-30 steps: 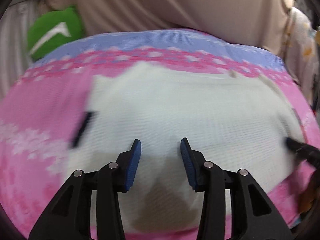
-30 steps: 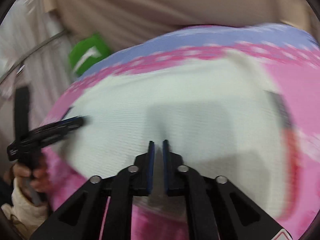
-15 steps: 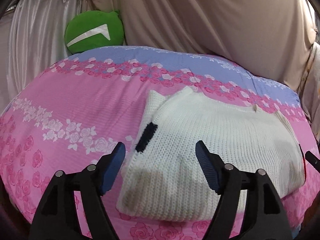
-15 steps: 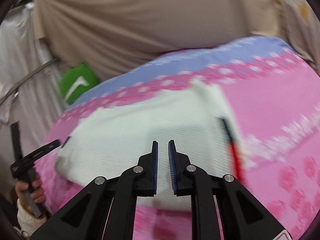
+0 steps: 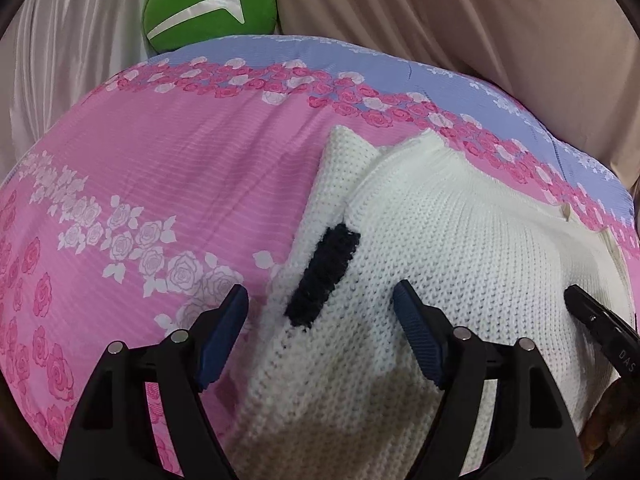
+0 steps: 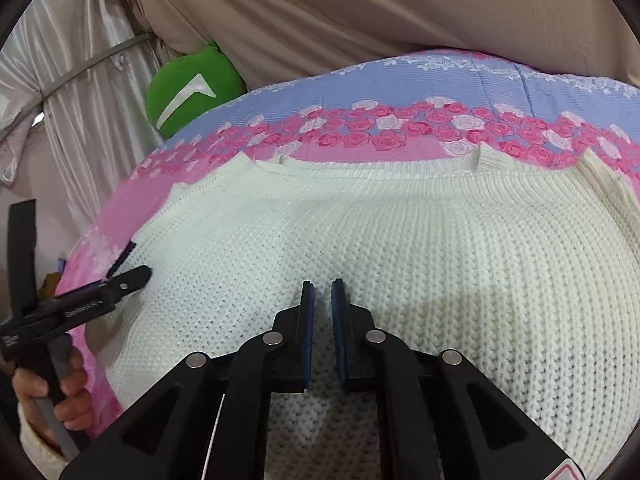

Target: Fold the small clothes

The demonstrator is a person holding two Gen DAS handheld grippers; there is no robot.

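On the pink bedspread [image 5: 168,184], a white sweater [image 6: 400,248] lies flat. Left gripper [image 5: 320,312] spread wide over its near-left edge by a black patch [image 5: 324,276]. Right gripper [image 6: 322,300] nearly closed, empty, above the sweater.

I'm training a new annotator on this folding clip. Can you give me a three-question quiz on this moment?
1. True or false: the left gripper is open.
2. What colour is the patch on the sweater?
3. The cushion behind the bed is: A red, B green, C yellow.

Key: 1 true; 2 black or very dark; 3 B.
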